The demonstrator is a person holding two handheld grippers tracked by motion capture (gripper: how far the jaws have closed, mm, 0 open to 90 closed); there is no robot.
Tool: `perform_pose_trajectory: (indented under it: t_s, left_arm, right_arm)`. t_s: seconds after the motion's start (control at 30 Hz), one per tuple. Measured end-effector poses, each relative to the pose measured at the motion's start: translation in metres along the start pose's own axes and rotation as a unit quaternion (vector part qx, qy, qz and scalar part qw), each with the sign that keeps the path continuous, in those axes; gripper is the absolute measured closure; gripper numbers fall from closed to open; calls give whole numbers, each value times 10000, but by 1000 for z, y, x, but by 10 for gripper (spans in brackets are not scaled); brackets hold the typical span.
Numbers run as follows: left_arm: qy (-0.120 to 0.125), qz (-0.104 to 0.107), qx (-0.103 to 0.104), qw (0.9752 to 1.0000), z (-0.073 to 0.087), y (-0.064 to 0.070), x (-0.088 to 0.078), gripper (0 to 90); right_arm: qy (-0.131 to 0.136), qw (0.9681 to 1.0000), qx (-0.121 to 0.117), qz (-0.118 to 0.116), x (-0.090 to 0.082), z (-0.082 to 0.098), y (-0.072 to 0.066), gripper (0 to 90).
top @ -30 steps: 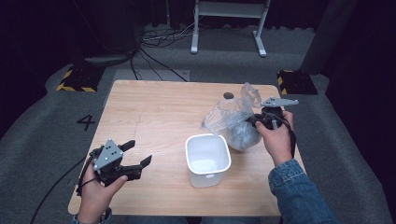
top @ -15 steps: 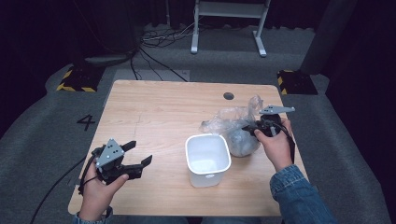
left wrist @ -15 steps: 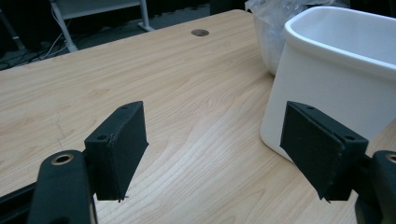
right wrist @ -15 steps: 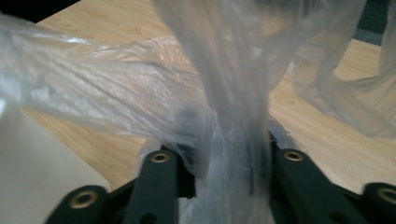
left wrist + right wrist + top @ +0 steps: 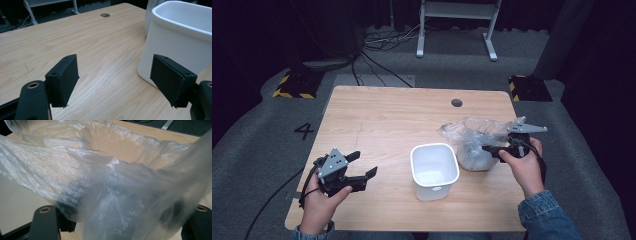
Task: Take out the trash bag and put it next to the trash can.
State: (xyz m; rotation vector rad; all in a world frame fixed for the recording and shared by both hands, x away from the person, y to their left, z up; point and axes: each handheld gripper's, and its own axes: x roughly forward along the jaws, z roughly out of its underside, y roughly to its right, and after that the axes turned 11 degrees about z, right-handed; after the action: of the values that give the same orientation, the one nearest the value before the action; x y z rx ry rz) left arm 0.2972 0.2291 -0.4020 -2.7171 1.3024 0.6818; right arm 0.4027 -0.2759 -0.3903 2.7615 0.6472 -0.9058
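Clear plastic bag [image 5: 474,142] lies crumpled on the tabletop [image 5: 402,115], just right of the white bin [image 5: 434,170] and touching it or nearly so (the gap is too fine to judge). No brand or label can be read on bag or bin; the only writing is a "4" [image 5: 304,131] marked on the grey floor left of the tabletop. The right gripper [image 5: 498,149] sits at the bag's right edge; its fingers have just been opening, with film draped over and between them, so they no longer pinch it. A second ago the bag was lifted higher and stood taller; now it has sunk and spread. The left gripper [image 5: 362,167] hovers near the front left corner, fingers wide apart and empty, unchanged.
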Motion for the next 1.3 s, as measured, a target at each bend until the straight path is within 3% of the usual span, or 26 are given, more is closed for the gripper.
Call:
perform_pose_trajectory:
  t_s: [0.23, 0.37, 0.47, 0.83, 1.0, 1.1, 1.2, 1.3]
  left_arm:
    - [-23, 31, -32, 10000, 1, 0, 3, 224]
    - [-35, 36, -26, 10000, 1, 0, 3, 224]
    - [-26, 39, -41, 10000, 2, 0, 3, 224]
    - [-89, 2, -50, 9999, 5, -1, 0, 225]
    - [-299, -134, -22, 9995, 9, -6, -5, 217]
    - [-382, -147, -106, 9991, 13, -9, -8, 209]
    - [-595, -151, 38, 9981, 17, -12, -8, 189]
    - [-732, -133, 34, 9972, 21, -14, -7, 178]
  right_arm:
    - [62, 10000, 0, 32, -16, 14, 6, 246]
    - [301, 9995, -44, -30, -29, 24, 8, 153]
    - [448, 9989, -105, 37, -37, 29, 8, 156]
    - [609, 9980, -134, 54, -64, 47, 11, 156]
    - [583, 9981, -157, 93, -70, 54, 15, 156]
    - [526, 9985, -112, 103, -72, 60, 18, 156]
    - [450, 9989, -98, 130, -71, 67, 21, 156]
    - [340, 9993, -110, 145, -71, 74, 24, 156]
